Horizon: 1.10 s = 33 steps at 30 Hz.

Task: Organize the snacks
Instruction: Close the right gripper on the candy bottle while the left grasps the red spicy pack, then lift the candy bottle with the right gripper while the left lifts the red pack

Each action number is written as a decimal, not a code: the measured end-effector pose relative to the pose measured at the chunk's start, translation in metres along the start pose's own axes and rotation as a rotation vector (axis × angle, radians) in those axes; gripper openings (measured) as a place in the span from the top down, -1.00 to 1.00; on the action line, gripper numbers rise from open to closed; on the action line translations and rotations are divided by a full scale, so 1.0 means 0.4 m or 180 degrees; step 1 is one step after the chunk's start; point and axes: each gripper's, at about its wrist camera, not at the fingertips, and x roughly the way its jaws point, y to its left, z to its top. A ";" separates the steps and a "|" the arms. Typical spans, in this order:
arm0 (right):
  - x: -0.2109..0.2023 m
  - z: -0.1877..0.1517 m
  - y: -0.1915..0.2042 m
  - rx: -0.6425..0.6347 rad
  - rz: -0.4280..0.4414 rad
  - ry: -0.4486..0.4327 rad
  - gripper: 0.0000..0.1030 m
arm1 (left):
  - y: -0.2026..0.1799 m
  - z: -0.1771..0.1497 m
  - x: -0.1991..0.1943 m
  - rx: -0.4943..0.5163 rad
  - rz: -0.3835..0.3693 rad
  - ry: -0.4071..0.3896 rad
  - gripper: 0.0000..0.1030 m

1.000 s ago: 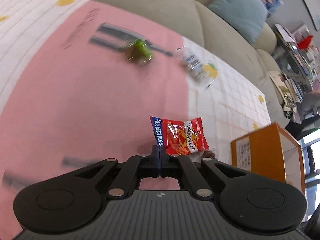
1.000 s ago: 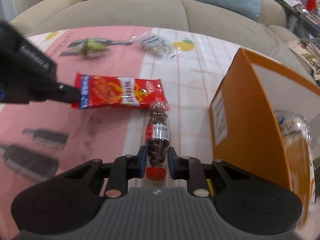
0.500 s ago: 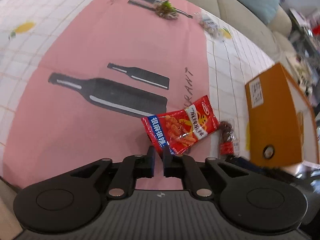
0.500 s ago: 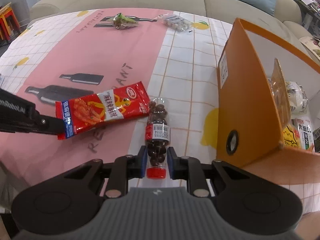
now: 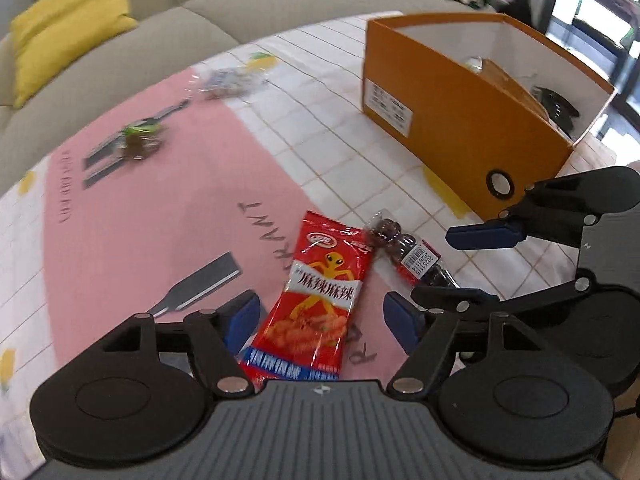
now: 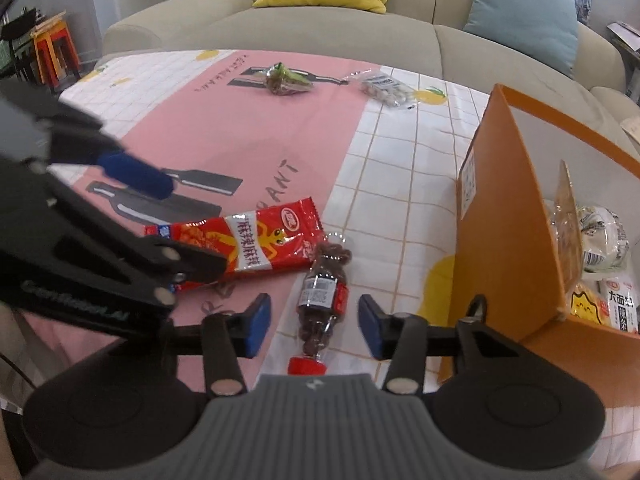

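Where both sets of fingers were clamped a second ago, they are now opening. The left gripper (image 5: 318, 318) spreads wide around the red packet (image 5: 316, 304), gripping nothing; the right gripper (image 6: 314, 326) parts around the bottle (image 6: 322, 304), pads clear. Both snacks lie touching on the bench (image 6: 400, 184) just beside the orange box (image 6: 508, 248), not in it: they look regrouped, still unboxed.
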 end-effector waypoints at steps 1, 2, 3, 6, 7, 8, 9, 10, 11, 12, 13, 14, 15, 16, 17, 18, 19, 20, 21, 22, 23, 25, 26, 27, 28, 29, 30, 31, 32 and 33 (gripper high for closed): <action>0.004 0.000 -0.002 0.0003 -0.0006 0.0008 0.16 | 0.005 0.004 0.010 0.0004 -0.0038 0.0023 -0.61; 0.010 0.001 -0.005 0.0019 -0.0005 0.0024 0.16 | 0.007 0.006 0.019 0.0022 -0.0072 0.0032 -0.61; 0.016 0.002 -0.010 0.0052 -0.0002 0.0039 0.16 | 0.009 0.008 0.027 0.0056 -0.0096 0.0033 -0.61; 0.028 -0.002 -0.023 0.0135 0.0047 0.0066 0.16 | 0.016 0.007 0.054 0.0152 -0.0140 0.0089 -0.61; 0.033 -0.004 -0.025 0.0144 0.0053 0.0082 0.16 | 0.019 0.005 0.061 0.0179 -0.0158 0.0121 -0.61; 0.037 -0.005 -0.027 0.0150 0.0051 0.0103 0.16 | 0.021 0.002 0.067 0.0217 -0.0167 0.0139 -0.61; 0.041 -0.006 -0.030 0.0161 0.0044 0.0116 0.16 | 0.018 -0.001 0.071 0.0259 -0.0160 0.0137 -0.60; 0.044 -0.007 -0.034 0.0180 0.0035 0.0121 0.16 | 0.017 -0.003 0.075 0.0299 -0.0156 0.0139 -0.60; 0.046 -0.007 -0.038 0.0206 0.0043 0.0124 0.16 | 0.013 -0.003 0.080 0.0341 -0.0152 0.0149 -0.59; 0.048 -0.008 -0.041 0.0232 0.0048 0.0129 0.16 | 0.007 -0.002 0.085 0.0375 -0.0129 0.0154 -0.58; 0.050 -0.009 -0.043 0.0242 0.0047 0.0135 0.17 | 0.003 0.000 0.091 0.0395 -0.0097 0.0156 -0.57; 0.053 -0.010 -0.044 0.0237 0.0032 0.0146 0.18 | 0.001 0.002 0.098 0.0400 -0.0072 0.0156 -0.53; 0.057 -0.011 -0.044 0.0232 0.0021 0.0155 0.20 | -0.001 0.003 0.104 0.0383 -0.0061 0.0159 -0.51; 0.061 -0.010 -0.045 0.0233 0.0018 0.0167 0.24 | 0.000 0.003 0.109 0.0351 -0.0061 0.0165 -0.48; 0.065 -0.011 -0.047 0.0237 0.0017 0.0180 0.29 | 0.001 0.002 0.114 0.0304 -0.0076 0.0171 -0.47; 0.067 -0.011 -0.047 0.0234 0.0015 0.0189 0.31 | 0.003 -0.001 0.114 0.0243 -0.0096 0.0134 -0.47; 0.067 -0.011 -0.046 0.0221 0.0007 0.0193 0.38 | 0.007 -0.002 0.116 0.0164 -0.0109 0.0116 -0.46; 0.067 -0.011 -0.044 0.0198 -0.0007 0.0192 0.45 | 0.010 -0.003 0.115 0.0073 -0.0111 0.0092 -0.41; 0.067 -0.011 -0.042 0.0169 -0.0009 0.0198 0.45 | 0.012 -0.003 0.113 0.0004 -0.0100 0.0079 -0.37; 0.068 -0.011 -0.041 0.0150 -0.0021 0.0198 0.45 | 0.013 -0.003 0.110 -0.0061 -0.0094 0.0067 -0.24; 0.067 -0.011 -0.039 0.0138 -0.0029 0.0198 0.45 | 0.014 -0.003 0.109 -0.0127 -0.0068 0.0065 -0.20; 0.068 -0.010 -0.039 0.0125 -0.0036 0.0206 0.46 | 0.012 -0.006 0.102 -0.0257 -0.0010 0.0049 -0.09; 0.068 -0.009 -0.039 0.0127 -0.0037 0.0212 0.46 | 0.011 -0.009 0.096 -0.0319 0.0009 0.0030 -0.03; 0.067 -0.009 -0.040 0.0139 -0.0034 0.0221 0.46 | 0.009 -0.011 0.090 -0.0392 0.0008 0.0021 -0.01; 0.066 -0.009 -0.041 0.0153 -0.0028 0.0232 0.47 | 0.009 -0.015 0.084 -0.0481 0.0003 0.0015 0.02; 0.063 -0.009 -0.043 0.0186 -0.0016 0.0240 0.47 | 0.011 -0.019 0.076 -0.0581 -0.0008 0.0009 0.06; 0.059 -0.009 -0.046 0.0219 0.0000 0.0232 0.47 | 0.014 -0.024 0.070 -0.0683 -0.0020 0.0008 0.06; 0.053 -0.008 -0.047 0.0243 0.0022 0.0216 0.47 | 0.017 -0.030 0.062 -0.0797 -0.0027 0.0007 0.08; 0.046 -0.007 -0.048 0.0255 0.0039 0.0193 0.47 | 0.021 -0.035 0.054 -0.0916 -0.0032 -0.0003 0.09; 0.038 -0.003 -0.047 0.0253 0.0048 0.0166 0.47 | 0.024 -0.040 0.043 -0.1027 -0.0043 -0.0021 0.10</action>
